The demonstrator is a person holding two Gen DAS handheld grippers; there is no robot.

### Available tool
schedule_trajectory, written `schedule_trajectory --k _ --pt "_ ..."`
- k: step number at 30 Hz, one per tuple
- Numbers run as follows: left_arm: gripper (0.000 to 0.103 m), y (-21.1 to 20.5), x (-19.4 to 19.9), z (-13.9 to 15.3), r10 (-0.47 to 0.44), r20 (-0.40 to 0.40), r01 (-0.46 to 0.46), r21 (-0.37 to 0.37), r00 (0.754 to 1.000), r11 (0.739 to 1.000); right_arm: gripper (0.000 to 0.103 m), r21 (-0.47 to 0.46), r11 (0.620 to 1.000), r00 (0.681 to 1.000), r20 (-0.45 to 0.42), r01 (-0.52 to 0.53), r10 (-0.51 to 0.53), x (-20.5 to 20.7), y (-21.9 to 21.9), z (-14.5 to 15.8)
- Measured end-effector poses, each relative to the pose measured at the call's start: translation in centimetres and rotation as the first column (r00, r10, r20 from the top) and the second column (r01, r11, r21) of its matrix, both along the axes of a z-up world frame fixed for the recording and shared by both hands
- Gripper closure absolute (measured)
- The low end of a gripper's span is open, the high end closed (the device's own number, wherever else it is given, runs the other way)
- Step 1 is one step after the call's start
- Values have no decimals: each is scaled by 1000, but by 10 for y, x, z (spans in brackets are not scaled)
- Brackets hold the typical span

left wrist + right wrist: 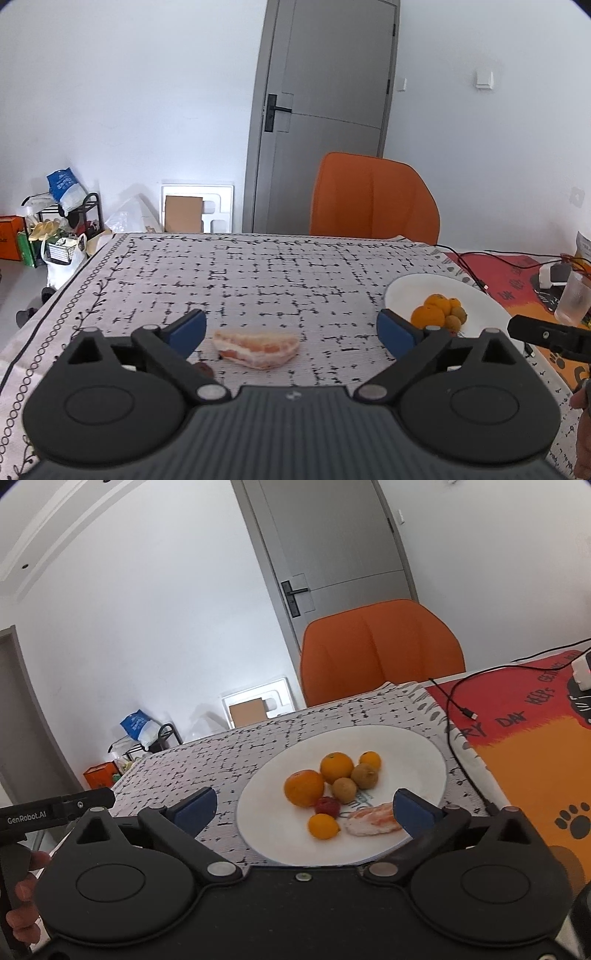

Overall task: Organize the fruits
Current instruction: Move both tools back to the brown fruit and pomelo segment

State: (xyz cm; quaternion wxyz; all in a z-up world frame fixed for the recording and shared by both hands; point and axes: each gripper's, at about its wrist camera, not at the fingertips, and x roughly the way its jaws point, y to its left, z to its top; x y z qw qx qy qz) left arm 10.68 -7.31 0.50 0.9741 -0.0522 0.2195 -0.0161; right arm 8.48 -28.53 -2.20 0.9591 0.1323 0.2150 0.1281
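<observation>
A peeled pink pomelo wedge (256, 349) lies on the patterned tablecloth between the fingers of my open, empty left gripper (291, 330). A small dark red fruit (204, 368) sits by its left finger. A white plate (406, 746) holds oranges (303, 787), two brown longans (344, 789), a red fruit (327, 806), a small yellow citrus (323, 826) and another pomelo wedge (373, 822). My right gripper (304, 806) is open and empty just above the plate's near side. The plate also shows in the left wrist view (476, 295).
An orange chair (373, 197) stands at the table's far edge before a grey door. A black cable (452, 716) runs beside the plate over a red and orange mat (535, 760). A clear plastic cup (573, 301) stands at the right. Clutter sits on the floor at the left.
</observation>
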Motion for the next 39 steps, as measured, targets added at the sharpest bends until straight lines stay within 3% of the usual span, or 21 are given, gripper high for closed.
schedule_trajectory --k 22,32,39 --pt "8 62 -5 -12 85 -29 -86 -48 996 995 0 -49 991 992 -13 -126 126 7 57 3" --pt "38 76 5 -31 74 -89 -80 -74 993 994 0 -81 980 983 -29 -181 180 17 81 1" --pt "46 76 12 -42 63 -119 -73 -83 991 994 0 -90 978 982 -22 -190 189 22 92 0"
